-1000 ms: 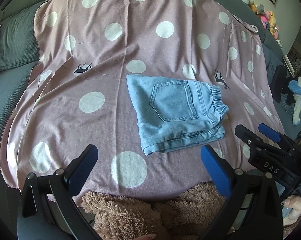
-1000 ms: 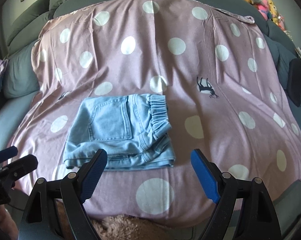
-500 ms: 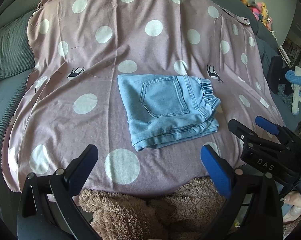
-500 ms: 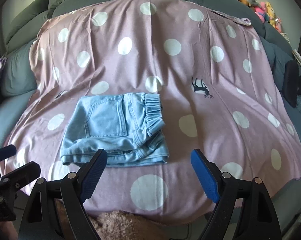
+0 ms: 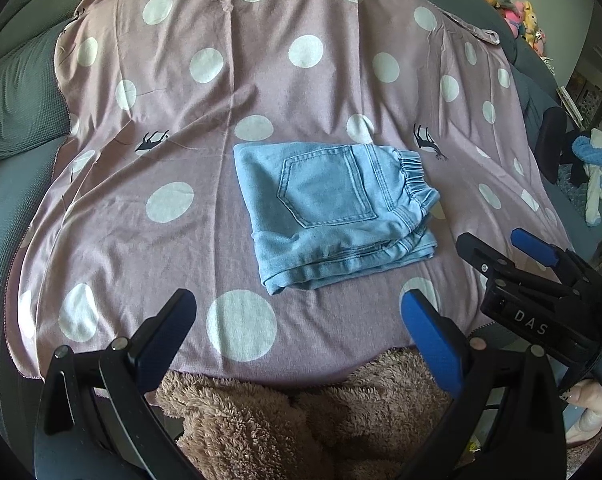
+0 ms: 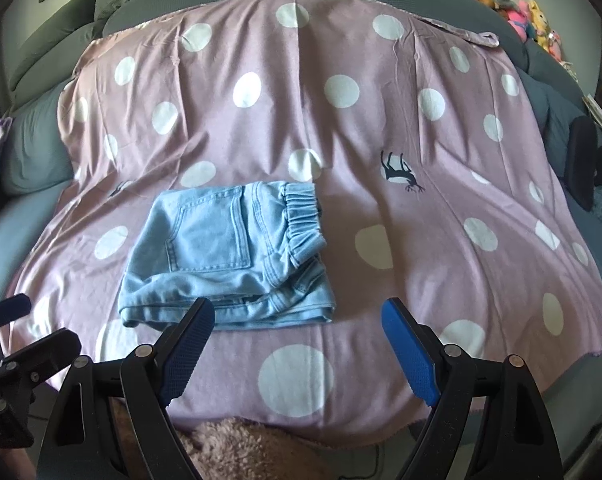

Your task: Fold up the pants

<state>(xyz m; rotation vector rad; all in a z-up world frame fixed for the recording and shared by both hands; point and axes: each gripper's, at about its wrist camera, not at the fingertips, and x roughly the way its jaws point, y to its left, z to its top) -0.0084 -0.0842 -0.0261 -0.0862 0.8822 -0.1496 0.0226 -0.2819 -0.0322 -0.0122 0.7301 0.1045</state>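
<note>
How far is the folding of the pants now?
It looks finished: the denim pants lie in a compact folded stack on the dotted sheet, pocket up. Nothing is in hand: the left tool and right tool are open and empty. Perhaps only slight tidying remains.

You are holding the left gripper (image 5: 297,328) and the right gripper (image 6: 297,340) side by side, tilted downward, both jaws spread wide, gripping nothing.

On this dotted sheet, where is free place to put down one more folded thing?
Free: the wide stretch of sheet right of the folded jeans, up to the dark cushion, and the strip beyond them toward the sofa back. The near edge is crowded by both open grippers and the brown fleece.
</note>
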